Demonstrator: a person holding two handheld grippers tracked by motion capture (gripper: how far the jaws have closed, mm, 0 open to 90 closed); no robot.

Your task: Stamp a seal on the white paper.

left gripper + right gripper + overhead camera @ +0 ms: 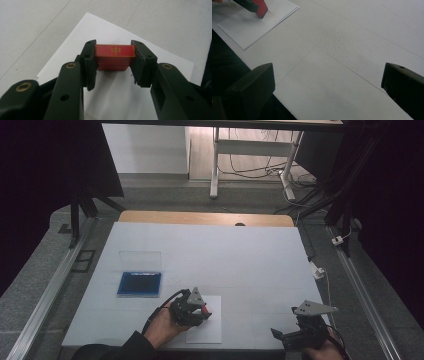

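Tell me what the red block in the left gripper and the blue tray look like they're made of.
Red block: likely hard plastic or lacquered wood, smooth with a gold printed character. Blue tray: probably plastic with a dark pad inside; its clear lid looks like transparent plastic.

Gold character "中" on top face of red block (113, 56).

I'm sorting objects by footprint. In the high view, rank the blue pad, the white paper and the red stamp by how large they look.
1. White paper, though the left gripper covers part.
2. Blue pad, not far behind.
3. Red stamp, by far the smallest.
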